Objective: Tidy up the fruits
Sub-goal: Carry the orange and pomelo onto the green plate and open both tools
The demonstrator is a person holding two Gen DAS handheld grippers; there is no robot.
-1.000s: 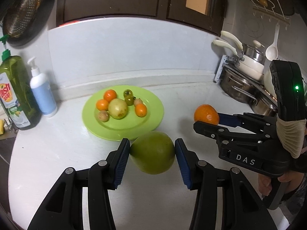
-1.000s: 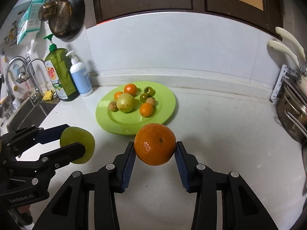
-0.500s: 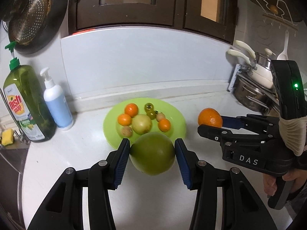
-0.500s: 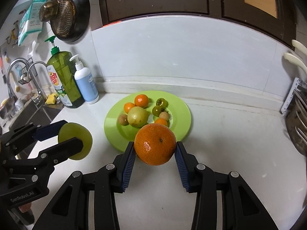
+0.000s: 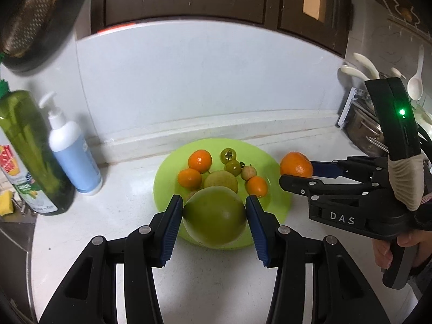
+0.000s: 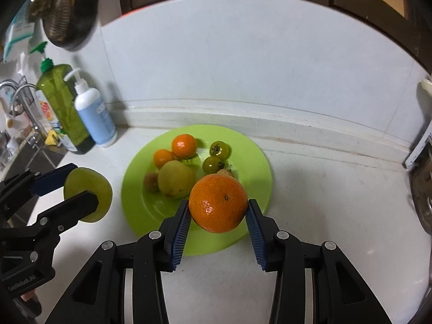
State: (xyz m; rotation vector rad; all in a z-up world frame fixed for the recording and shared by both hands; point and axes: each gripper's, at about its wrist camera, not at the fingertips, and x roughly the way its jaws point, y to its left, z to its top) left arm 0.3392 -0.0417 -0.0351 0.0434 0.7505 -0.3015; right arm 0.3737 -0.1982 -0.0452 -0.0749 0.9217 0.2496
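A: Left gripper point(image 5: 214, 217) clamped on a large round green fruit point(image 5: 215, 216), blue ribbed pads pressed to both sides, held above the near rim of the round lime-green plate point(image 5: 278, 199).

B: Right gripper point(image 6: 218, 213) closed around a big orange citrus point(image 6: 218, 203), likewise over the plate's near edge point(image 6: 259, 189).

A: On the plate: three small orange mandarins point(image 5: 200, 160), two small dark-green tomatoes point(image 5: 228, 155), a pale yellow-green round fruit point(image 5: 220, 180), two small brownish ones point(image 5: 248, 172). Little bare space at the centre.

B: Around, on the white countertop point(image 6: 337, 216): white pump bottle with blue label point(image 6: 94, 116) just beside a tall green dish-soap bottle point(image 6: 63, 108), both left of the plate, well apart from it. Steel pots point(image 5: 364, 132) far right. Dark strainer point(image 6: 64, 8) hanging on the wall, upper left.
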